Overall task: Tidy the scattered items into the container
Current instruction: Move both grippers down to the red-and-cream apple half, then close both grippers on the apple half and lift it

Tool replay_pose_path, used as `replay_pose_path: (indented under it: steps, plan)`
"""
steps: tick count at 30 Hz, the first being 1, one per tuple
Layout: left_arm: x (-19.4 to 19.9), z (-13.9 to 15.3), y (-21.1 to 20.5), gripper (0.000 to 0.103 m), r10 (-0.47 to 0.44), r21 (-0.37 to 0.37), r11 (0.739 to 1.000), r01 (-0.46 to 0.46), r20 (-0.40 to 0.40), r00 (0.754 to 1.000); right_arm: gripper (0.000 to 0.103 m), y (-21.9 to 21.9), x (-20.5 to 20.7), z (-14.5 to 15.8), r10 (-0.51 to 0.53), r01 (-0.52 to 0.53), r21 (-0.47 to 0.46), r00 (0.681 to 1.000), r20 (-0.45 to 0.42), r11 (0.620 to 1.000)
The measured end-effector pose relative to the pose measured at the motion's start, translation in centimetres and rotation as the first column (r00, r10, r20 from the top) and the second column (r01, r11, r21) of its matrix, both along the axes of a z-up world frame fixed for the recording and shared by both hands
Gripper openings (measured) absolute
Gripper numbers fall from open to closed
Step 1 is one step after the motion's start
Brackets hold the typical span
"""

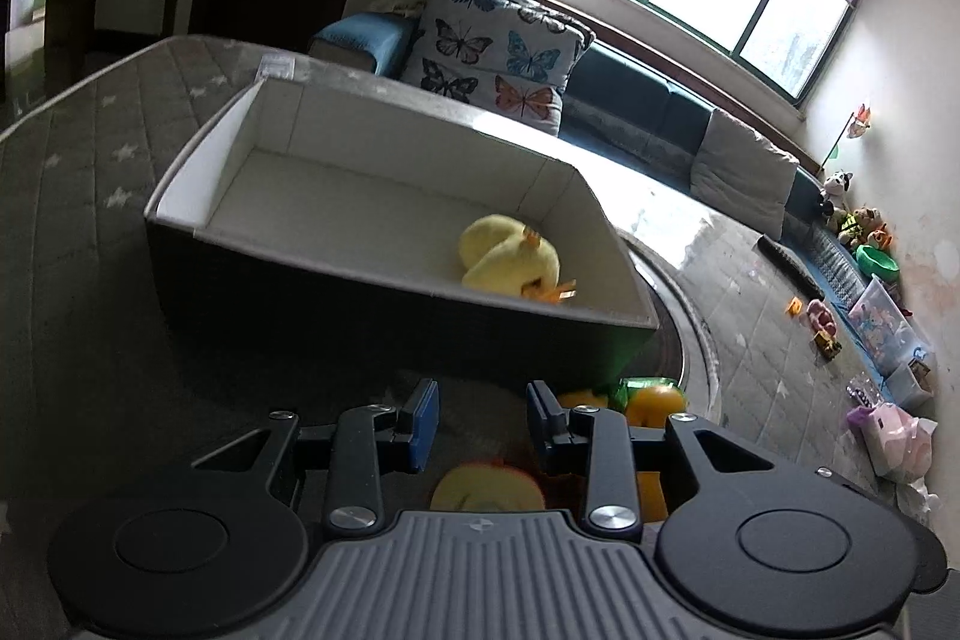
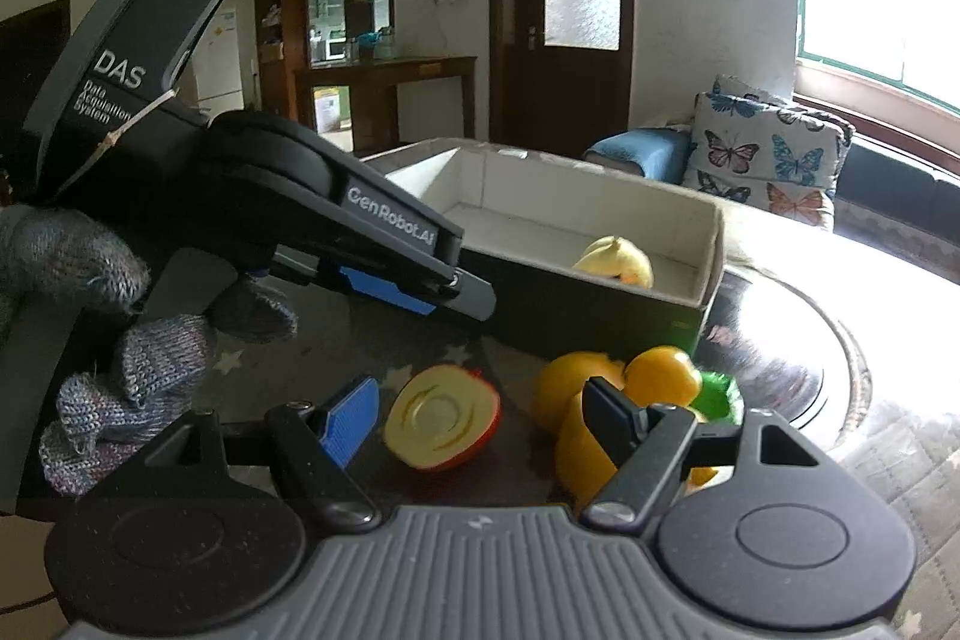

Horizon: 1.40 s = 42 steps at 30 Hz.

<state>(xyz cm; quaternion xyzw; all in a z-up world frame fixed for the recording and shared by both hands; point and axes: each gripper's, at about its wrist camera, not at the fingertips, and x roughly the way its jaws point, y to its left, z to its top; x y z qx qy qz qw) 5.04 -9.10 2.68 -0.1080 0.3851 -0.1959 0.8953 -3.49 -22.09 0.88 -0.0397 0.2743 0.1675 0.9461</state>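
Note:
A dark box with a white inside (image 1: 198, 214) (image 2: 714, 244) stands on the table and holds a yellow plush duck (image 1: 510, 262) (image 2: 618, 259). In front of it lie a halved toy apple (image 2: 441, 415) (image 1: 486, 487), cut face up, and a yellow toy pepper with a green stem (image 2: 600, 400) (image 1: 651, 403). My left gripper (image 1: 483, 415) is open and empty, just above the apple half; it shows from the side in the right wrist view (image 2: 420, 280). My right gripper (image 2: 480, 415) is open, its fingers on either side of the apple half, the right finger over the pepper.
The table is round with a dark glossy top (image 2: 780, 340) and a grey starred cloth (image 1: 90, 160). A sofa with a butterfly cushion (image 1: 498, 46) stands behind it. Toys and bins (image 1: 870, 316) lie on the floor at the right.

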Motion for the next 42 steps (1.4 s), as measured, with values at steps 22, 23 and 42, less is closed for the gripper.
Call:
replay_pose_path:
  steps: [22, 23, 42]
  plan:
    - [0.4, -1.9, 0.2, 0.036, -0.012, -0.039, 0.999, 0.009, -0.098, 0.995, 0.075, 3.5, 1.6, -3.0, 0.048, -0.052, -0.047, 0.996, -0.081, 0.998]
    - [0.5, -2.0, 0.2, 0.036, -0.014, -0.040, 0.999, 0.010, -0.100, 0.995, 0.075, 3.7, 1.8, -3.1, 0.048, -0.052, -0.050, 0.995, -0.083, 0.997]
    - [2.5, -2.6, 0.8, 0.036, -0.004, -0.096, 0.995, -0.012, -0.161, 0.987, 0.054, 3.3, 2.8, -3.6, -0.012, 0.008, -0.030, 0.994, -0.111, 1.000]
